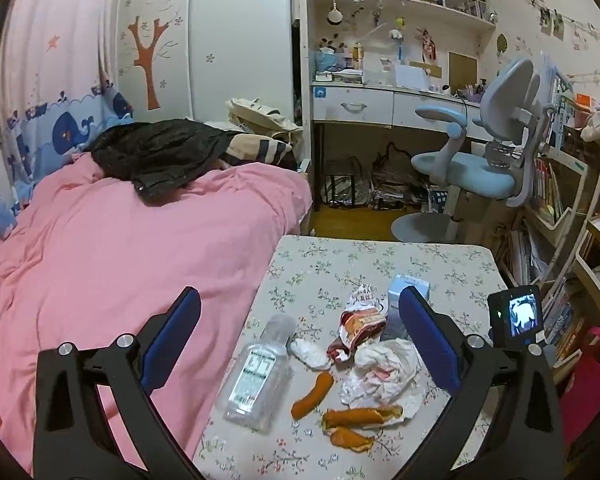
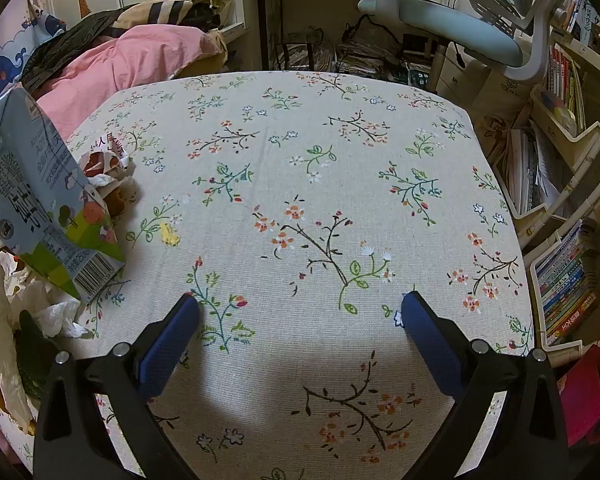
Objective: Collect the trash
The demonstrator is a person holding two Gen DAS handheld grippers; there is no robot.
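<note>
Trash lies on the floral-cloth table (image 1: 440, 264): a clear plastic bottle (image 1: 256, 376) on its side, a small white tissue wad (image 1: 310, 354), a torn snack wrapper (image 1: 360, 326), crumpled white paper (image 1: 384, 372), several orange peel pieces (image 1: 312, 396) and a pale blue carton (image 1: 410, 286). My left gripper (image 1: 300, 294) hangs open above this pile, holding nothing. My right gripper (image 2: 300, 299) is open over bare cloth (image 2: 300, 160), pointing steeply down. In its view the carton (image 2: 40, 200), wrapper (image 2: 104, 156) and crumpled paper (image 2: 56, 312) sit at the far left, apart from its fingers.
A bed with a pink cover (image 1: 100, 260) borders the table's left side. A blue-grey desk chair (image 1: 480, 168) stands beyond the far edge. Shelves of books (image 1: 560, 240) and a red bag (image 1: 588, 380) are on the right. A small black camera with a lit screen (image 1: 518, 316) hovers at the table's right.
</note>
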